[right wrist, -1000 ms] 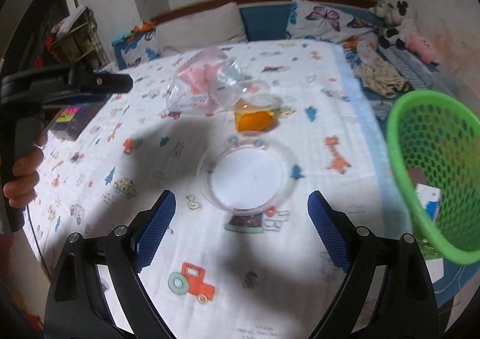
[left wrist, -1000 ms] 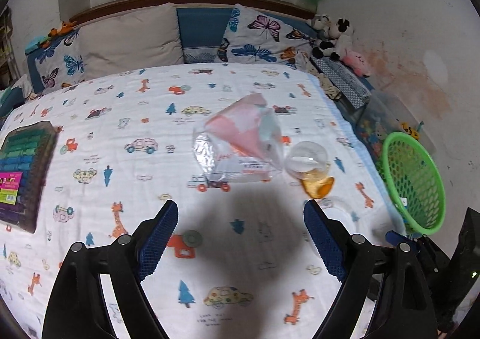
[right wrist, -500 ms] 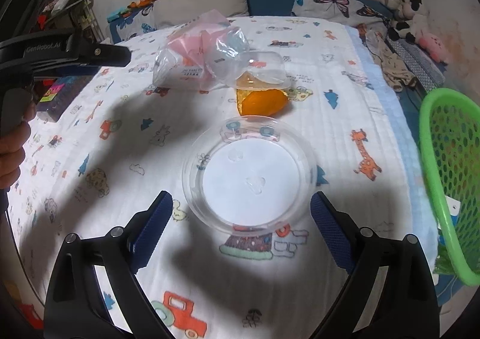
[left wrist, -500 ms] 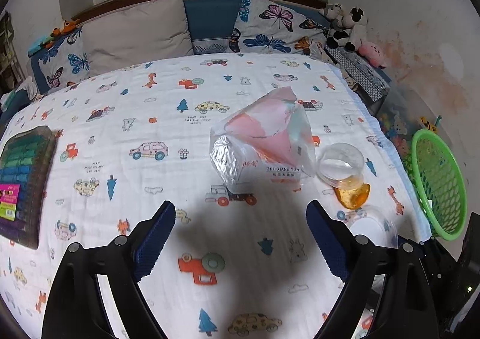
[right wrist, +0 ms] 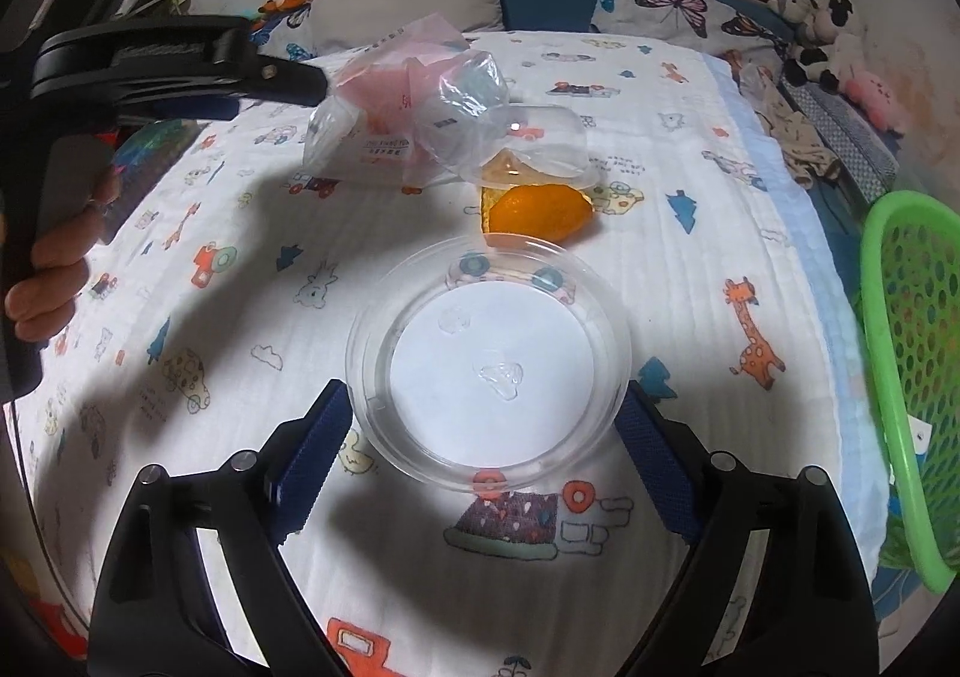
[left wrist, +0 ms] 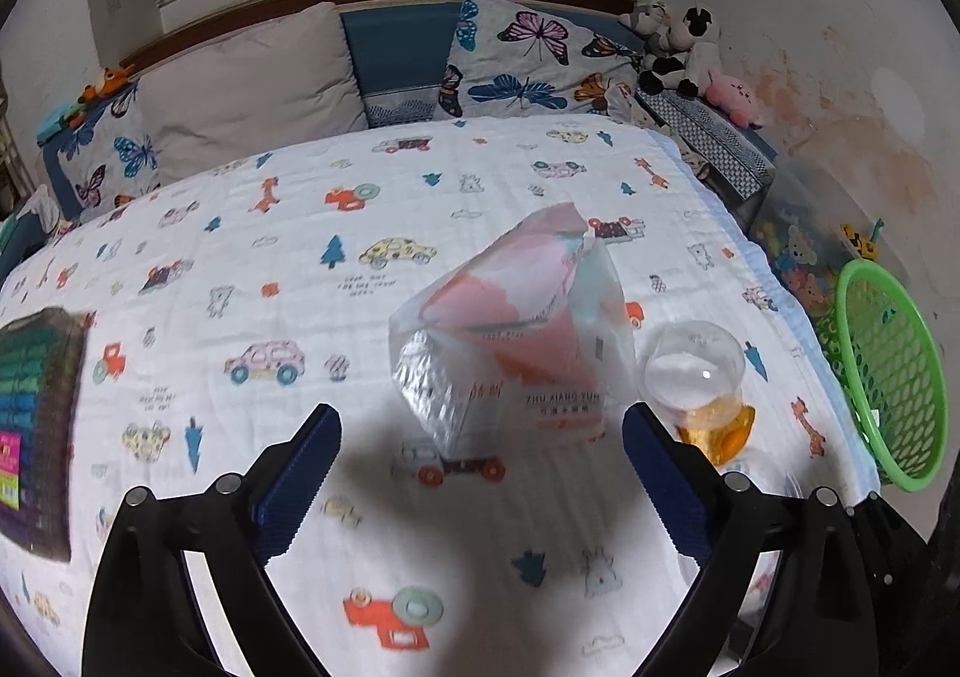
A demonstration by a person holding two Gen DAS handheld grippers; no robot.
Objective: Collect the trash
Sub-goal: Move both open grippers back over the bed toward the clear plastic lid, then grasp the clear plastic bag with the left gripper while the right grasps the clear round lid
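Bed: white quilt (left wrist: pixel 252 233) printed with cars, trees and giraffes; pillows (left wrist: pixel 252 83) and soft toys (left wrist: pixel 684 47) along the headboard.
Landmark: crumpled clear plastic bag (left wrist: pixel 510 335) with pink and white print, lying mid-quilt.
Clear cup: (left wrist: pixel 693 371) touching the bag's right side, on its side, mouth facing the left wrist camera.
Orange piece: (right wrist: pixel 540 212) just beside the cup, on the near side of the bag.
Clear round lid: (right wrist: pixel 489 359) flat on the quilt, nearer the foot of the bed than the bag.
Green basket: (left wrist: pixel 888 377) well right of the bag, off the bed's edge, tilted.
Left gripper: (left wrist: pixel 480 473) jaws spread wide, having just opened further; nothing between them, bag just ahead.
Right gripper: (right wrist: pixel 483 449) jaws wide but just drawn in a little, straddling the lid's near rim; whether the pads touch it I cannot tell.
Hand: (right wrist: pixel 54 269) on the left gripper's handle.
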